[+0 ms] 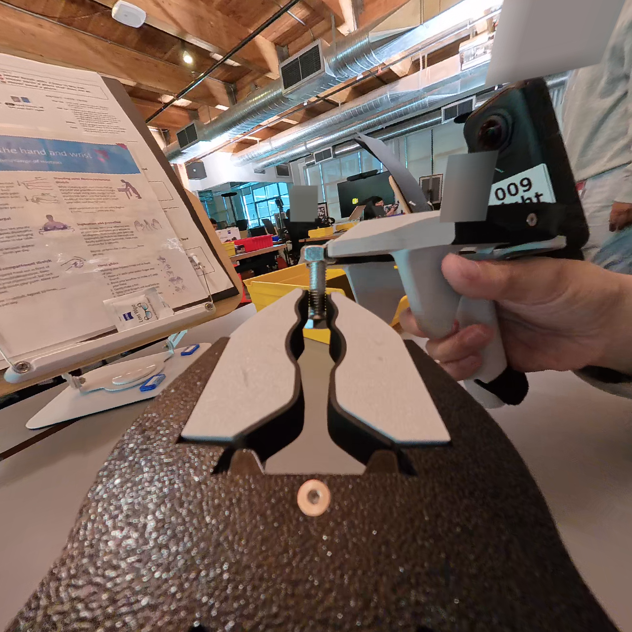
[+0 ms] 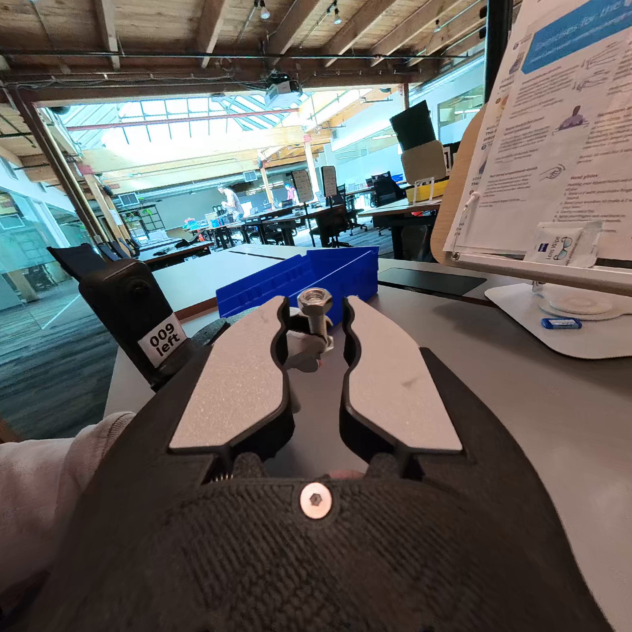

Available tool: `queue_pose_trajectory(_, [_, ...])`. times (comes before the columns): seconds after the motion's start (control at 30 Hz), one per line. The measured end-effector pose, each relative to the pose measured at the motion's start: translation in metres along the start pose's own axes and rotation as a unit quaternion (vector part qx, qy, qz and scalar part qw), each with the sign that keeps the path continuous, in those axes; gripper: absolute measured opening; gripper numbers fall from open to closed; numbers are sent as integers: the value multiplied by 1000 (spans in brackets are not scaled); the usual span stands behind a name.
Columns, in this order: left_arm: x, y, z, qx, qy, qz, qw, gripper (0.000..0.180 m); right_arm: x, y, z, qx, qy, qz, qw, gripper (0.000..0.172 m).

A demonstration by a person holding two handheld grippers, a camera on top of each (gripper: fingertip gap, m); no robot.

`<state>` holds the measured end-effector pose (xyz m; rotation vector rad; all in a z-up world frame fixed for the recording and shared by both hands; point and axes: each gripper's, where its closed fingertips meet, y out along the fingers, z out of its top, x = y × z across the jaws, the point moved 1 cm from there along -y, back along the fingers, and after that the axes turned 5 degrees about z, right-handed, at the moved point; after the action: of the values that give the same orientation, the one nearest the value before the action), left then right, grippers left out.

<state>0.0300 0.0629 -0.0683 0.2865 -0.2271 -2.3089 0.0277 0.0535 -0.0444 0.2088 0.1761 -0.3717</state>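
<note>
The bolt (image 1: 316, 284) is standing upright between my left gripper's (image 1: 316, 301) tips, and I am seeing both left fingers (image 1: 273, 328) pressing on its threaded shank. A hex piece is sitting at each end of the shank; which is the bolt's head and which a nut (image 2: 314, 301) I cannot tell.

In the right wrist view the upper hex piece is lying between my right gripper's (image 2: 314, 306) tips, with a gap showing on each side, so those fingers are standing apart. In the left wrist view one right fingertip (image 1: 333, 248) is sitting against that hex piece at its 3 o'clock side.

A hand (image 1: 533, 314) is gripping the right gripper's grey handle at 3 o'clock. A yellow bin (image 1: 273, 290) is resting on the table (image 2: 478, 359) just behind the bolt at 12 o'clock. In the right wrist view a blue bin (image 2: 301, 277) is sitting behind it at 12 o'clock. A document stand (image 1: 102, 345) holding printed sheets is standing at 9 o'clock in the left wrist view.
</note>
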Motion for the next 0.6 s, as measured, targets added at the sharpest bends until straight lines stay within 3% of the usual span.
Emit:
queue_pose_trajectory(0.1, [1, 0, 0, -1, 2, 0, 1000, 9, 0, -1, 2, 6, -12, -6, 1000, 18])
queue_pose_trajectory(0.27, [3, 0, 1, 4, -13, -18, 1000, 9, -2, -3, 3, -8, -24, 26, 999, 18])
queue_pose_trajectory(0.6, [41, -9, 12, 29, -137, -218, 966, 9, -26, -31, 7, -46, -20, 235, 971, 18])
